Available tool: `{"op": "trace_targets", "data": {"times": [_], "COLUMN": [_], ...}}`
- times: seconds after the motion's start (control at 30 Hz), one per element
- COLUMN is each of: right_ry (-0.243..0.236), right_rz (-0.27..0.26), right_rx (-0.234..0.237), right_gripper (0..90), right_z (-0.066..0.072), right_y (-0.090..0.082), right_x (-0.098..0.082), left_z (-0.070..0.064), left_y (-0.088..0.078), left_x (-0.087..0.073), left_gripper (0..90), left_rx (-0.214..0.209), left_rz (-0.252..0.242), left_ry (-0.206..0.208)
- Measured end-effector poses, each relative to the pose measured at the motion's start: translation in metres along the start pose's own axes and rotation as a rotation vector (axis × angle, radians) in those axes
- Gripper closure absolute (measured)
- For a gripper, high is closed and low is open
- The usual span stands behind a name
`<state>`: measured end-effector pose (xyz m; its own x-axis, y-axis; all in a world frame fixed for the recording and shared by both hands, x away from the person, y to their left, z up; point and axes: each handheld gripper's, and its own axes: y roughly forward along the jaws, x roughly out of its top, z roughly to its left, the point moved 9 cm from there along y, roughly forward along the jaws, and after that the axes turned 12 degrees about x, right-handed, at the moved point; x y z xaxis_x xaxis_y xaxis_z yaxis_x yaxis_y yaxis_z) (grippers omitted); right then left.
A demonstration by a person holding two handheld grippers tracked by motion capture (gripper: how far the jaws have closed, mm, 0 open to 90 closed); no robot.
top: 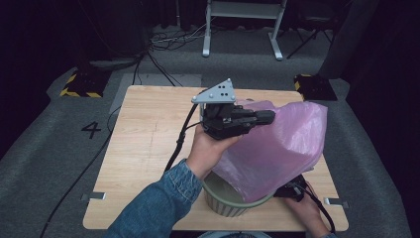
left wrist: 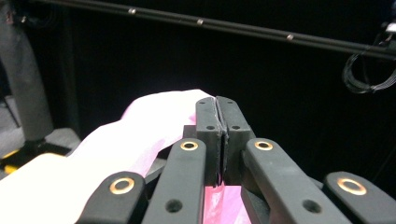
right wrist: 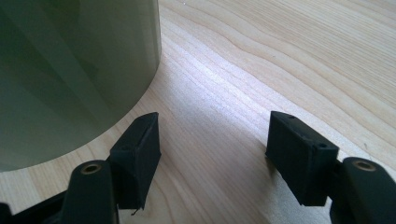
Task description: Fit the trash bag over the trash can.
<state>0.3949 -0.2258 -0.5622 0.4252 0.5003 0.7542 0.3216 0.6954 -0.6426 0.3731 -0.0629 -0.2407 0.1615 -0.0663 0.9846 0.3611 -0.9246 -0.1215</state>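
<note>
Left hand-held gripper [top: 257, 118] is clamped on the pink bag [top: 282, 144], holding it up above the bin [top: 233, 201], so the bag hangs down and right of it, into the rim. Right hand-held gripper [right wrist: 212, 149] sits low on the bench [top: 148, 144] beside the bin, jaws open and empty. It's nearer the bin, nothing between them.

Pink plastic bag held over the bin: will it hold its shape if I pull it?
Probably not: the thin pink plastic bag sags in soft folds from the left tongs. It looks light, and its glossy film could slip from the shut jaws.
</note>
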Motion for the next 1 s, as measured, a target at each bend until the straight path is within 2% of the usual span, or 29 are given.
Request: {"op": "trace_targets", "data": {"times": [0.2,0.47,0.73,0.9,1.0], "right_ry": [-0.003,-0.003,-0.003,-0.002,-0.003], "right_rz": [-0.001,-0.003,-0.003,-0.003,-0.003], "right_rx": [-0.001,-0.003,-0.003,-0.003,-0.004], "right_gripper": [35.3,35.3,35.3,35.3,35.3], "right_z": [0.000,0.000,0.000,0.000,-0.001], "right_y": [0.000,0.000,0.000,0.000,0.000], "right_x": [0.000,0.000,0.000,0.000,0.000], "left_z": [0.018,0.031,0.026,0.019,0.017], "left_y": [-0.013,-0.028,-0.038,-0.044,-0.046], "left_x": [-0.021,-0.049,-0.082,-0.102,-0.114], "left_gripper": [88.1,88.0,87.6,87.4,86.9], "left_rx": [0.065,0.108,0.131,0.132,0.122], "left_rz": [0.031,0.072,0.154,0.217,0.261], "left_ry": [-0.004,-0.019,0.019,0.050,0.053]}}
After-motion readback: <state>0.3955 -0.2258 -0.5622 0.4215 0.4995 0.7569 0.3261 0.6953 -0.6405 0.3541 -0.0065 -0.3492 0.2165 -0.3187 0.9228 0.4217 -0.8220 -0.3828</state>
